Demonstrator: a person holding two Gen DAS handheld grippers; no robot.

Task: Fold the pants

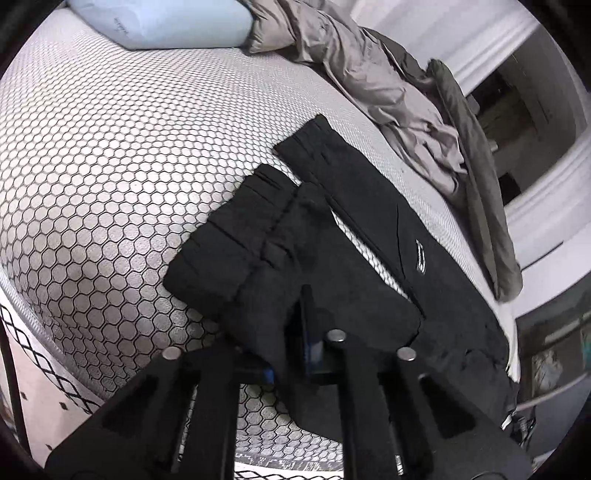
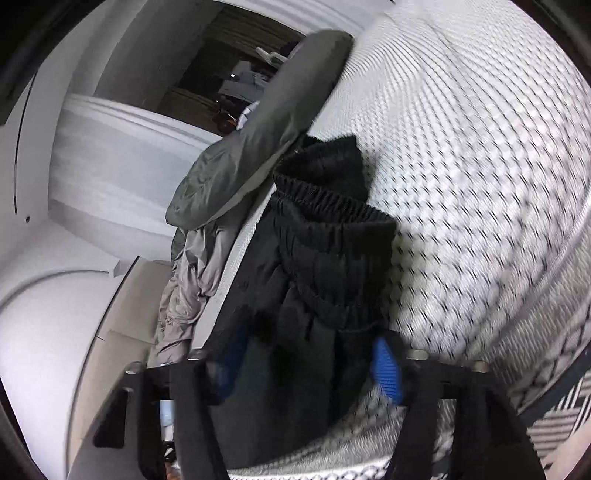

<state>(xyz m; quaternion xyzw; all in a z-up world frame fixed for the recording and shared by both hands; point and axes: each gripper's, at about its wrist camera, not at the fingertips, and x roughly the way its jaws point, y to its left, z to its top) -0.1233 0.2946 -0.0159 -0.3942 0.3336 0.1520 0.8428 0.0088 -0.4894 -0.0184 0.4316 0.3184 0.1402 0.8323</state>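
Black pants (image 1: 351, 229) lie on a mattress (image 1: 110, 166) covered in a honeycomb pattern, one leg cuff folded back toward me. My left gripper (image 1: 295, 354) is at the near edge of that leg, shut on the black cloth, which drapes over its fingertips. In the right wrist view the pants (image 2: 325, 236) show their gathered elastic waistband, bunched and raised. My right gripper (image 2: 306, 365) has that bunch between its blue pads (image 2: 386, 369), which press on the cloth from both sides. This view is blurred.
A pale blue pillow (image 1: 166, 22) lies at the head of the mattress. Crumpled grey bedding (image 1: 369, 74) and a dark olive quilt (image 1: 476, 177) run along the far side, with the quilt (image 2: 266, 129) touching the waistband. White wall mouldings (image 1: 546, 199) stand beyond.
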